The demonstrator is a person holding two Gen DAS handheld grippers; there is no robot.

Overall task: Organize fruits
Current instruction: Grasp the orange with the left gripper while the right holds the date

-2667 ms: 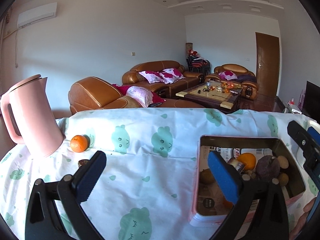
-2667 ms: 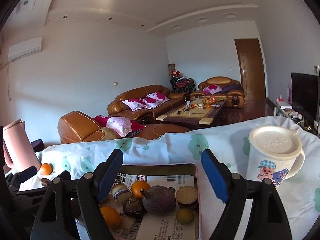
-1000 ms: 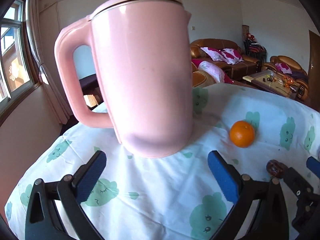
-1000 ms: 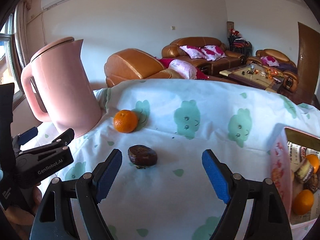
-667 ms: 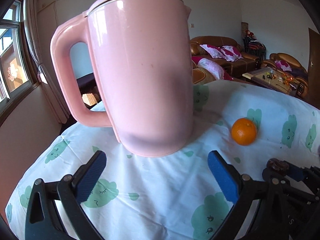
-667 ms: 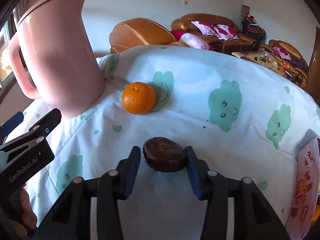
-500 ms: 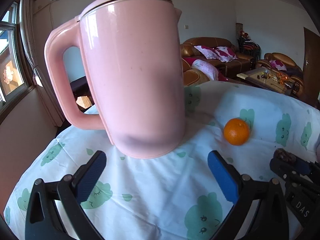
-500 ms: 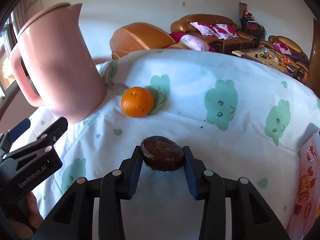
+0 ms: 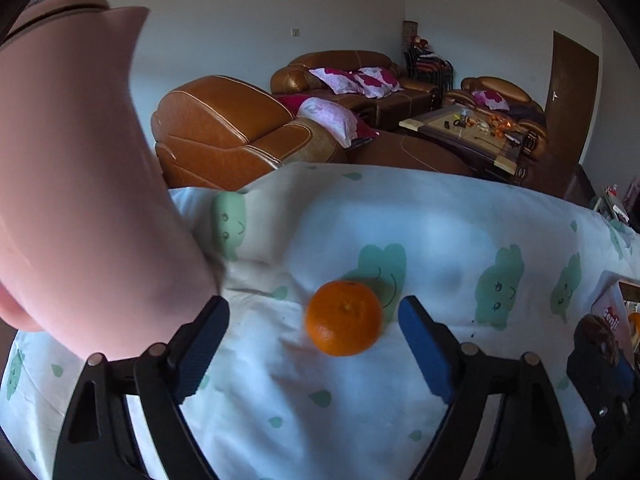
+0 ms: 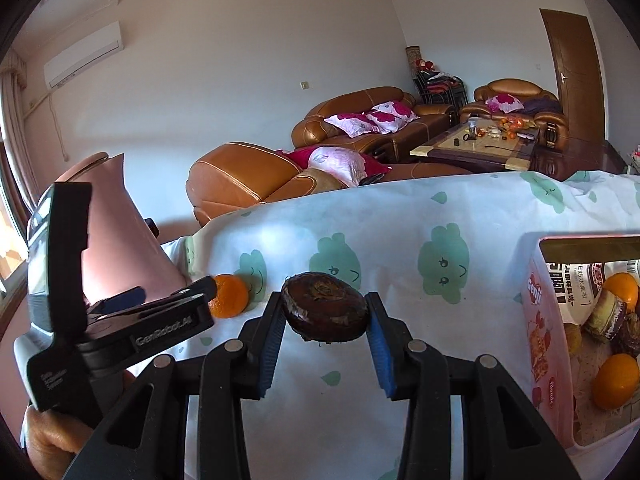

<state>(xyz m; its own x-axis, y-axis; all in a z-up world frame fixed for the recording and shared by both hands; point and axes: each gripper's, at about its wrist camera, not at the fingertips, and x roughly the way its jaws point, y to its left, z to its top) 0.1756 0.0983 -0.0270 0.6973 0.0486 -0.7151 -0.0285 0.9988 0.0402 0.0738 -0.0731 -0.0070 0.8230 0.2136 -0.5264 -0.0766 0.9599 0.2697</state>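
My right gripper [image 10: 325, 328] is shut on a dark brown fruit [image 10: 323, 311] and holds it above the cloth; it also shows at the right edge of the left wrist view [image 9: 596, 338]. An orange [image 9: 343, 317] lies on the cloth between the open pads of my left gripper [image 9: 312, 346], a little ahead of them; it shows in the right wrist view [image 10: 229, 295] too, with the left gripper [image 10: 132, 312] close by. A pink box [image 10: 538, 320] at the right holds several oranges and dark fruits.
A tall pink kettle [image 9: 76, 200] stands close to my left gripper's left finger. The table wears a white cloth [image 10: 460, 216] with green prints. Sofas [image 9: 224, 132] and a coffee table stand beyond the far edge.
My right gripper has lifted the dark fruit off the cloth and swung right toward the box. My left gripper has turned from the kettle to bracket the orange.
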